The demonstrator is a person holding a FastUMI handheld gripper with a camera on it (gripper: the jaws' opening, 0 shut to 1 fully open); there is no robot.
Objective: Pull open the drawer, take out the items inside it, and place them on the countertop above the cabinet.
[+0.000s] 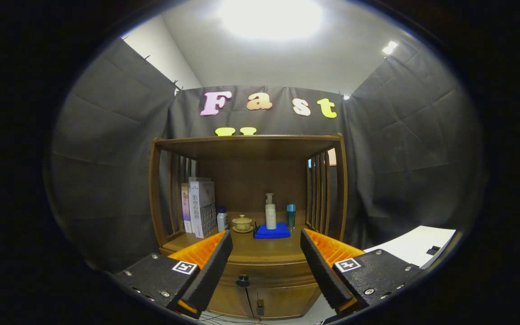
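Facing the cabinet [246,225] square on, the gripper [264,262] hangs back from it with jaws wide and empty, the knob [242,280] framed between them, likely lined up for a straight approach. The drawer [264,273] sits shut under the worktop [260,248], its long axis running side to side and its front turned toward the gripper, so the pull should come straight back. On the worktop stand books [199,208], bottles, a cup [242,223] and a blue cloth [272,231].
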